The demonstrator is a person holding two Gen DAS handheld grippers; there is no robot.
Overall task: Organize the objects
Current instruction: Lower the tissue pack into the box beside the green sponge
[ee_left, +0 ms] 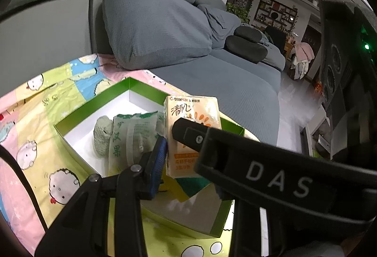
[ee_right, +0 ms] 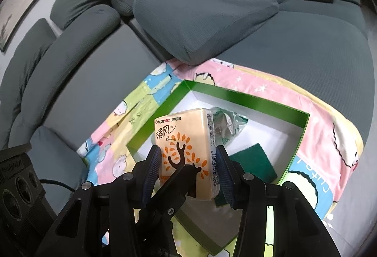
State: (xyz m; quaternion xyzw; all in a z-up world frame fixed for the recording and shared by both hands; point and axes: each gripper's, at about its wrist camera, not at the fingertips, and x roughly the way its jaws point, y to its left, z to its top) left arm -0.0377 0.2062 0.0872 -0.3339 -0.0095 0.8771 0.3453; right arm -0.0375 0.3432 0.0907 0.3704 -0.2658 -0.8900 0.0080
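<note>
Both tongs on the tissue pack

My right tongs point(ee_right: 188, 169) and left tongs point(ee_left: 181, 139) clamp the tissue pack point(ee_right: 186, 139); I should lower it flat into the green box point(ee_right: 247, 98).

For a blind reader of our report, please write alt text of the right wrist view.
The right tongs grip a yellow tissue pack above an open green box. The box holds a green sponge and a clear packet, and rests on a cartoon blanket over a grey sofa.
</note>
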